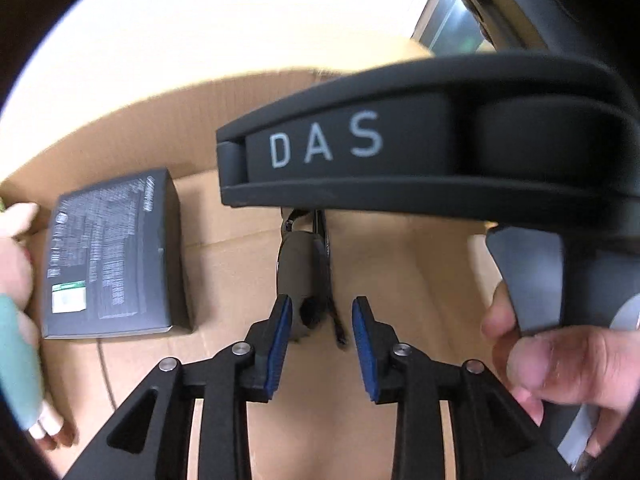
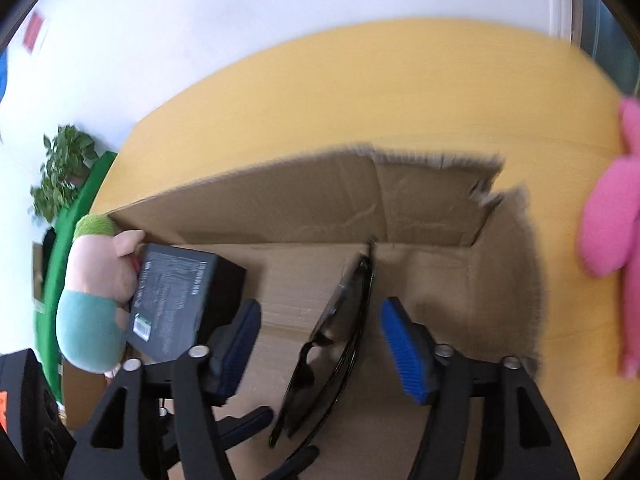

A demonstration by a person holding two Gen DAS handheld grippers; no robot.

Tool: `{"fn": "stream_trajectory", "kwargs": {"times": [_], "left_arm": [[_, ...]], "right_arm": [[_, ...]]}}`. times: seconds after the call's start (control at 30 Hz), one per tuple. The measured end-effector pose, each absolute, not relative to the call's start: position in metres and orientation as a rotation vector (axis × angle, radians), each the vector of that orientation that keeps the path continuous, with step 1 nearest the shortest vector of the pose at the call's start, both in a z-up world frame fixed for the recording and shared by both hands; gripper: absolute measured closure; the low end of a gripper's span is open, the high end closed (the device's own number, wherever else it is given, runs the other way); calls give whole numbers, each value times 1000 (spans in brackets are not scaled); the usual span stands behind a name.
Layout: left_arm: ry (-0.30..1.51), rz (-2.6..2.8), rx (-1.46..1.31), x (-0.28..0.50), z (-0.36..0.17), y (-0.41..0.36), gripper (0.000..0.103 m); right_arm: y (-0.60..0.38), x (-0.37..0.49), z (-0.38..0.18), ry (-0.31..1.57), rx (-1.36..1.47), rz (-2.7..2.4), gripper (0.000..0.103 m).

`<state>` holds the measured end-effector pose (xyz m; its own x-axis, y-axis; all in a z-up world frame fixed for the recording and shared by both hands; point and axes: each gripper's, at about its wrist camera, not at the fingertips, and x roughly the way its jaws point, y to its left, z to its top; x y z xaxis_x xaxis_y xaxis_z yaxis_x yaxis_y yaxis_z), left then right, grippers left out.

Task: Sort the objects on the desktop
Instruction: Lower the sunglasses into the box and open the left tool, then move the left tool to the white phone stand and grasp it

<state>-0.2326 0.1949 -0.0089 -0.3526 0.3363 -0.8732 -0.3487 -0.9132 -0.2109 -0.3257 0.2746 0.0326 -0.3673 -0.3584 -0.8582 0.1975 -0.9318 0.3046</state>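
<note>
Both my grippers, left and right, spread over sunglasses lying in the box, probably just dropped for sorting.

I see a matt, rough-torn cardboard box on a smooth wood-look table. Inside it lie glossy black plastic sunglasses and a matt printed carton. My fingers carry ribbed blue pads, and the pink toy looks like soft plush.
</note>
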Motion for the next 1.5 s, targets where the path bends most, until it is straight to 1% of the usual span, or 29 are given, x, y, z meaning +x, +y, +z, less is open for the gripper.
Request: {"fn": "stream_trajectory", "kwargs": {"times": [0.07, 0.13, 0.17, 0.2, 0.27, 0.3, 0.4, 0.47, 0.57, 0.67, 0.77, 0.9, 0.93, 1.0, 1.1, 1.2, 1.3, 1.5], "left_arm": [[34, 2310, -1398, -214, 13, 188, 73], [49, 2345, -1326, -194, 36, 177, 67], [62, 2373, -1281, -180, 49, 169, 58], [72, 2404, -1243, -168, 59, 161, 46], [94, 2476, -1154, -139, 80, 139, 33], [107, 2515, -1114, -123, 88, 127, 30], [130, 2596, -1034, -76, 107, 88, 26], [154, 2627, -1000, -67, 117, 75, 25], [198, 2693, -943, -46, 127, 64, 25], [205, 2744, -899, -10, 141, 57, 24], [174, 2783, -891, 15, 124, 54, 24], [153, 2852, -894, 43, 123, 43, 24], [144, 2860, -891, 47, 121, 43, 24], [137, 2867, -879, 53, 118, 42, 24], [115, 2868, -864, 63, 114, 42, 24], [64, 2824, -890, 65, 104, 39, 24], [3, 2771, -954, 59, 89, 33, 24], [-124, 2601, -1139, 46, 41, 26, 24]], "right_arm": [[276, -313, 55, -177, 1471, -2377, 27], [280, -292, 84, -171, 1386, -2421, 22], [283, -278, 99, -174, 1338, -2444, 18], [284, -268, 108, -168, 1308, -2461, 17], [288, -238, 131, -140, 1218, -2514, 11], [291, -222, 140, -136, 1179, -2536, 10], [298, -168, 163, -152, 1056, -2595, 7], [302, -140, 170, -152, 1001, -2614, 3], [295, -91, 175, -107, 933, -2632, 1], [281, -53, 170, -48, 906, -2633, 1], [266, -16, 163, -4, 896, -2619, 1], [252, 29, 154, -13, 889, -2590, 0], [246, 41, 151, 15, 880, -2584, 1], [239, 54, 148, 58, 864, -2598, 0], [235, 69, 140, 68, 863, -2565, 0], [234, 77, 127, 111, 873, -2536, 0], [237, 81, 105, 108, 938, -2475, 0], [235, 73, 40, 99, 1159, -2285, 0]]}}
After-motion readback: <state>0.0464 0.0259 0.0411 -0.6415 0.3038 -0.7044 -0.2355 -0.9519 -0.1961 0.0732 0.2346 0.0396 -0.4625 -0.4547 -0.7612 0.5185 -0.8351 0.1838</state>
